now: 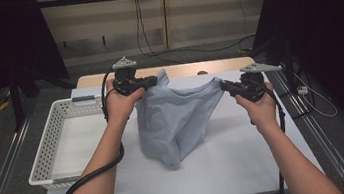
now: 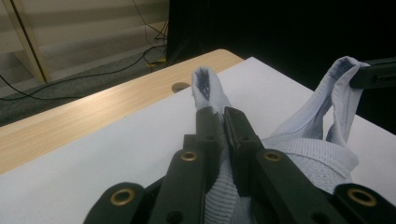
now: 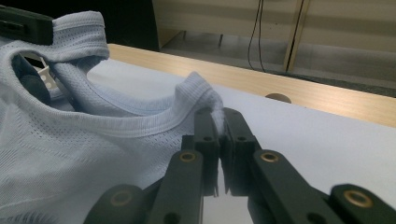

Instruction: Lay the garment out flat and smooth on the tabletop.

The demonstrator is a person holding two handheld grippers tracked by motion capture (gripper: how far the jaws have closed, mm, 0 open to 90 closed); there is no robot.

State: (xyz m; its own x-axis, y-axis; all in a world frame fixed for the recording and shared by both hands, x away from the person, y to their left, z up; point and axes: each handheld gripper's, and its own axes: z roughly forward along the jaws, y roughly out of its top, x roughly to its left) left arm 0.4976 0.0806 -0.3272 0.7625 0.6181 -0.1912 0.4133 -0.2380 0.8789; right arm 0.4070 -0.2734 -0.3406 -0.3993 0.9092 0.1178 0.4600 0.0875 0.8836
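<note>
Both hands raised; left tool (image 1: 154, 81), right tool (image 1: 224, 86) clamp shirt (image 1: 175, 119), hem seemingly touching table (image 1: 248, 152).

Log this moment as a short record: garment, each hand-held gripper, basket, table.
garment: light blue mesh shirt, held up by its top edge, lower part bunched on the table
left hand-held gripper: shut on the shirt's edge
right hand-held gripper: shut on the shirt's edge
basket: white perforated basket at the table's left, nothing visible inside
table: white surface, wooden strip at far edge
</note>
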